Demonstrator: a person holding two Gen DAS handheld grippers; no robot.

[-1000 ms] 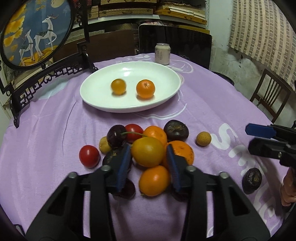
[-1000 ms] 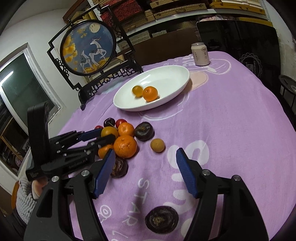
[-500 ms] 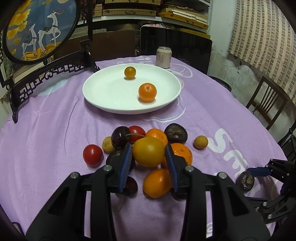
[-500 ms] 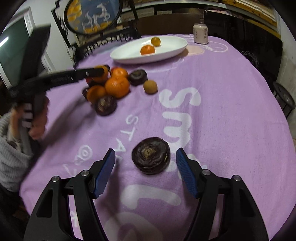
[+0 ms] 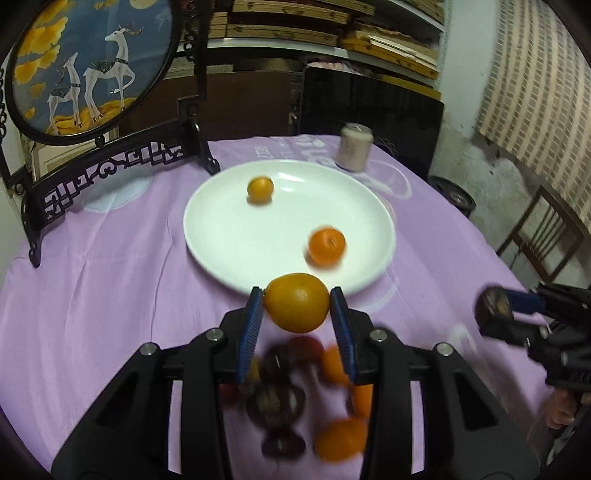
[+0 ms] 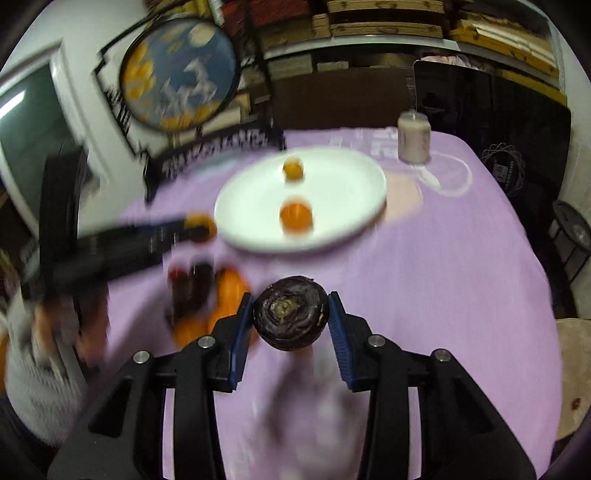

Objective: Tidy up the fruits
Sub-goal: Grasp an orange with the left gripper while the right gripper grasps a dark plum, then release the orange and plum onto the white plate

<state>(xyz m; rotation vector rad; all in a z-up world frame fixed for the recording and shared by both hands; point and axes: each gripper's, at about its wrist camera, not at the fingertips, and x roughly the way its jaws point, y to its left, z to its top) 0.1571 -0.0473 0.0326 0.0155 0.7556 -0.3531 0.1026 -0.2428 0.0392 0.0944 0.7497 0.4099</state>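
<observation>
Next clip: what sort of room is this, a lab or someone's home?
Most likely a home dining room: a round table under a purple cloth, wooden chair beside it, a decorative deer screen on the table, and cluttered shelves behind.

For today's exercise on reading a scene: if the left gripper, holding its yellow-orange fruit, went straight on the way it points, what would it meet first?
Probably the white plate: the left gripper points at its near rim. Depth is uncertain; it might pass above.
</observation>
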